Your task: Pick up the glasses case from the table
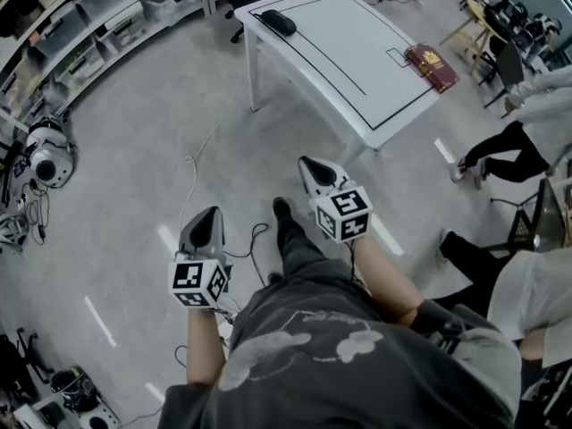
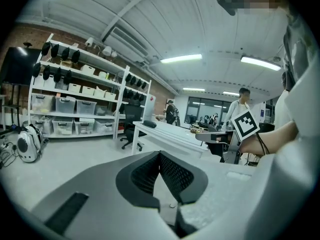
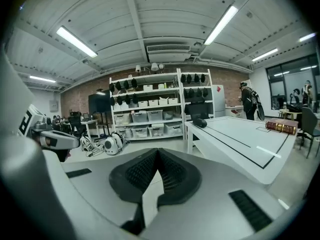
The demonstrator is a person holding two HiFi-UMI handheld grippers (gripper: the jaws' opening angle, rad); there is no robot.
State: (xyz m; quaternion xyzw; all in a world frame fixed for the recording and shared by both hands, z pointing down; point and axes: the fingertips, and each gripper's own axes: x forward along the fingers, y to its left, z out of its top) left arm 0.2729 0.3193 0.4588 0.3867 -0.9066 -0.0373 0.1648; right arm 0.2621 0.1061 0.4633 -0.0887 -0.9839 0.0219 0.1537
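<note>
The glasses case (image 1: 277, 21) is a dark oval case lying at the far left corner of the white table (image 1: 357, 70), well ahead of both grippers. It also shows small on the table in the left gripper view as the case (image 2: 150, 124) and in the right gripper view as the case (image 3: 200, 122). My left gripper (image 1: 211, 211) hangs over the floor, shut and holding nothing, with its jaws meeting at the tip (image 2: 160, 154). My right gripper (image 1: 308, 161) is a little further forward, near the table's front edge, and is likewise shut and holding nothing (image 3: 158, 151).
A dark red book (image 1: 432, 67) lies at the table's right end. Shelves with storage bins (image 1: 116, 16) line the left wall, with a white round device (image 1: 49, 164) and cables (image 1: 192, 164) on the floor. People (image 1: 500, 150) sit at the right. An office chair (image 2: 131, 129) stands behind the table.
</note>
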